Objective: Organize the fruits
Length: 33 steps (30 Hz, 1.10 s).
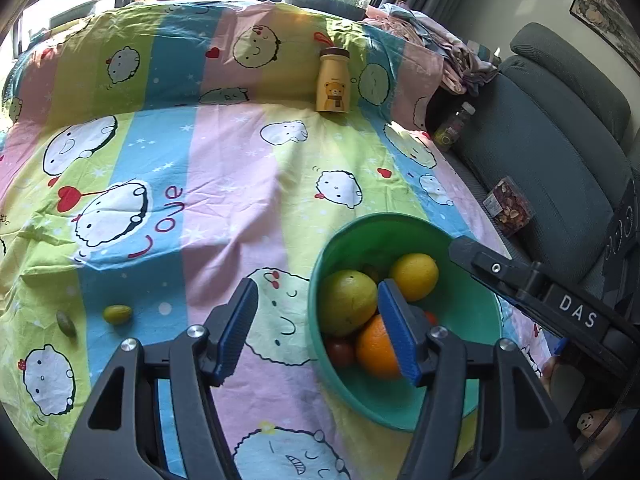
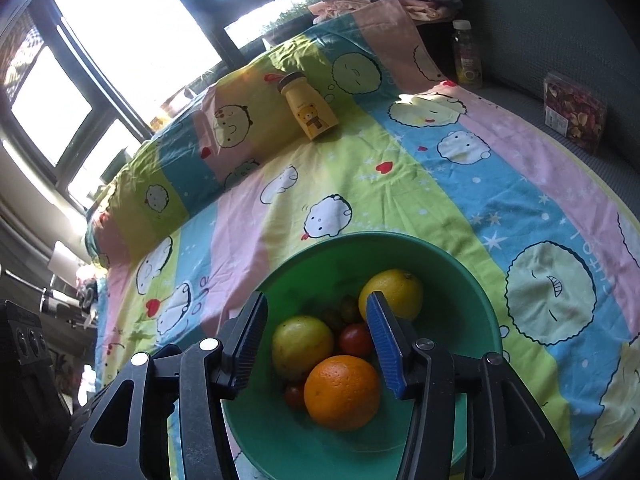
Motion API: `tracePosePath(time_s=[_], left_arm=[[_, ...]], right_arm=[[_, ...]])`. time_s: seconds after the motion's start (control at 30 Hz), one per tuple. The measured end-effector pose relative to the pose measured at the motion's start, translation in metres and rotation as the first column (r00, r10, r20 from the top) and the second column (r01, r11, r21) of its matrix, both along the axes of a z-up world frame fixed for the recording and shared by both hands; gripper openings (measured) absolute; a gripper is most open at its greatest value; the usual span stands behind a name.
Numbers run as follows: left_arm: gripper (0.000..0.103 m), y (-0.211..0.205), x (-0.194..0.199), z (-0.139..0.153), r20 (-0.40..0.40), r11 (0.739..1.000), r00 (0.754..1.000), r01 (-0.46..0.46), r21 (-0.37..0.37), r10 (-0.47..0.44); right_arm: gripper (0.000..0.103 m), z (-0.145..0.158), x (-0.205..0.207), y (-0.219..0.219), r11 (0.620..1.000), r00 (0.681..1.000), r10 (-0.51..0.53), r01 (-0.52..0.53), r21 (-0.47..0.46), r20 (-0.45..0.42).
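Observation:
A green bowl (image 1: 472, 308) (image 2: 460, 280) stands on the striped cartoon cloth (image 1: 224, 168). In it lie an orange (image 2: 342, 392), a yellow-green citrus (image 2: 302, 346), a yellow lemon (image 2: 394, 288) and small tomatoes (image 2: 354, 338). My left gripper (image 1: 318, 292) is open over the bowl's left rim, one blue pad above the cloth and the other above the fruit, with nothing held. My right gripper (image 2: 317, 304) is open above the bowl, the fruit showing below its gap. Two small green fruits (image 1: 117, 314) (image 1: 66, 323) lie on the cloth at the left.
A yellow bear bottle (image 1: 333, 80) (image 2: 308, 112) stands at the cloth's far fold. On the grey sofa (image 1: 560, 152) to the right are a drink bottle (image 1: 452, 128) and a clear box of dried fruit (image 1: 509, 206). Crumpled fabric (image 1: 452, 56) lies at the back, under the windows.

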<state>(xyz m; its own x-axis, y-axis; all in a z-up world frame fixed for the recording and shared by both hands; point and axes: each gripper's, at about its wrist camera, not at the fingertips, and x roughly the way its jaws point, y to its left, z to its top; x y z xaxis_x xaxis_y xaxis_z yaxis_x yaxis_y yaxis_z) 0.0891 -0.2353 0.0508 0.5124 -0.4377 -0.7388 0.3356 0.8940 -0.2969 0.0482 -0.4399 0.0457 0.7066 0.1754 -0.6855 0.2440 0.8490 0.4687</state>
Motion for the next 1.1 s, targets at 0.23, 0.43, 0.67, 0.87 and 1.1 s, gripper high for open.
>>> tracePosePath(time_s=[0.23, 0.43, 0.67, 0.87, 1.1], left_arm=[[0.064, 0.071, 0.0, 0.0, 0.0, 0.987, 0.988, -0.157, 0.027, 0.157], [0.064, 0.137, 0.002, -0.01, -0.015, 0.951, 0.953, -0.302, 0.072, 0.303], [0.063, 0.182, 0.006, -0.038, -0.041, 0.926, 0.931, -0.354, 0.134, 0.362], [0.057, 0.196, 0.018, -0.065, -0.097, 0.93, 0.929, -0.345, 0.124, 0.357], [0.044, 0.201, 0.028, -0.082, -0.156, 0.938, 0.926, -0.33, 0.108, 0.344]], right_arm=[[0.053, 0.013, 0.011, 0.044, 0.995, 0.995, 0.094, -0.093, -0.028, 0.037], [0.053, 0.016, 0.026, 0.099, 0.973, 0.975, 0.221, -0.219, -0.072, 0.036], [0.053, 0.0, 0.048, 0.166, 0.926, 0.931, 0.363, -0.363, -0.104, -0.019], [0.053, -0.024, 0.068, 0.212, 0.878, 0.881, 0.465, -0.472, -0.083, -0.087], [0.051, -0.056, 0.091, 0.238, 0.859, 0.85, 0.498, -0.511, -0.04, -0.171]])
